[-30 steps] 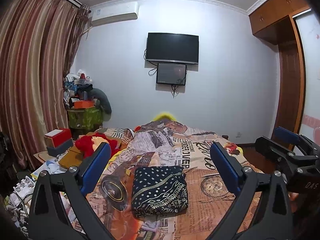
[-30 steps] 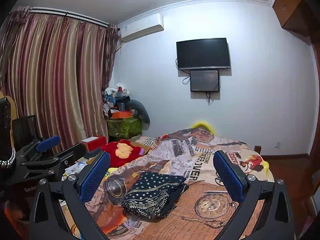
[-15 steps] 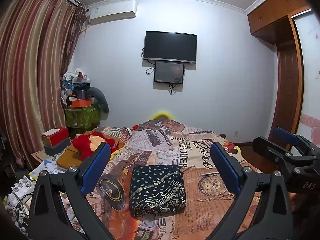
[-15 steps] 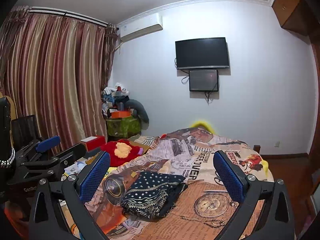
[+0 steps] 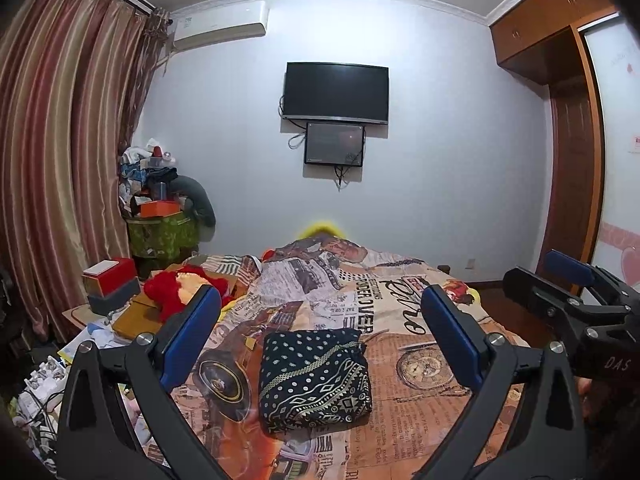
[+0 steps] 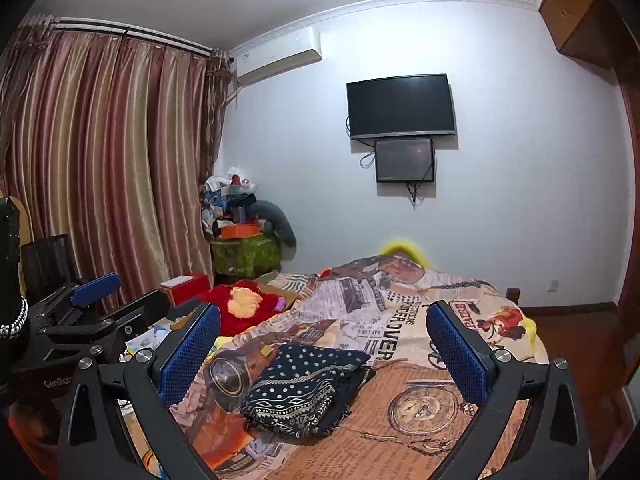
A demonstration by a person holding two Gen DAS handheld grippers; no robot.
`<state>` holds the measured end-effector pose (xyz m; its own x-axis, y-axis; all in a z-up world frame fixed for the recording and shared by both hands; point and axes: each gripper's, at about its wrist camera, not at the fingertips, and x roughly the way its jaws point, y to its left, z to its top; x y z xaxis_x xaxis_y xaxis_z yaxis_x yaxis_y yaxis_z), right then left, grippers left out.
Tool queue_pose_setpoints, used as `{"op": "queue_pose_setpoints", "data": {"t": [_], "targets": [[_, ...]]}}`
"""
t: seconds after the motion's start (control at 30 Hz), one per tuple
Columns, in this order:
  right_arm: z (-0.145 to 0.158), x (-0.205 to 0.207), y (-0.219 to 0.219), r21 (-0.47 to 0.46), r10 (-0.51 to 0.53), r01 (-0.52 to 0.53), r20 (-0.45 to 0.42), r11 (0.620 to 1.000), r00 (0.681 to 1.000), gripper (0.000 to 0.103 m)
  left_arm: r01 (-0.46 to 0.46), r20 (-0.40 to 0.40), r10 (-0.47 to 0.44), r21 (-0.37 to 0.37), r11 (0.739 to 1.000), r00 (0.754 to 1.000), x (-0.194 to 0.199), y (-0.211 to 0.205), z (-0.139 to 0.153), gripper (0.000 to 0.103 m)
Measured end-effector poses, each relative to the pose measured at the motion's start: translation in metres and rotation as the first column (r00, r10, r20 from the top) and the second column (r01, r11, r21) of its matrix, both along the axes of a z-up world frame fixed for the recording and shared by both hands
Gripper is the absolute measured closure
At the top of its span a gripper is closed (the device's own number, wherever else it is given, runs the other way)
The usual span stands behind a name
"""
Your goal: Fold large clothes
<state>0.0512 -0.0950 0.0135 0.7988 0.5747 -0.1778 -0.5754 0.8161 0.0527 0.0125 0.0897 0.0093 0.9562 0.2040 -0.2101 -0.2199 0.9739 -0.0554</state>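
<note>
Two sets of tongs are all I am steering, and both hang above the bed (image 5: 400, 320) with nothing in them. Largest in my view is that bed, covered by a newspaper-print bedspread (image 6: 400, 320) in orange and cream. On it, near the foot and a little left of centre, lies the folded garment (image 5: 314, 376), dark navy with pale dots and a diamond band, squared into a flat packet. From the right wrist camera its far edge looks looser, with a dark layer spilling out to the right. Beside the bed on the left, a red plush toy (image 6: 240, 308) rests among boxes and clutter. My left tongs (image 5: 320, 340) are spread wide, the blue pads framing the garment without touching it. My right tongs (image 6: 324, 352) are spread just as wide, also clear of the cloth, and held to the right of the left pair.
</note>
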Motion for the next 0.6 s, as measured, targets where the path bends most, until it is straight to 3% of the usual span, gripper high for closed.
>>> {"op": "queue_pose_setpoints", "data": {"t": [0.6], "targets": [[0.0035, -0.001, 0.0008, 0.015, -0.014, 0.014, 0.0, 1.0, 1.0, 0.0, 0.021, -0.002, -0.021, 0.005, 1.0, 1.0, 0.0014, 0.0015, 0.0007, 0.001]]}}
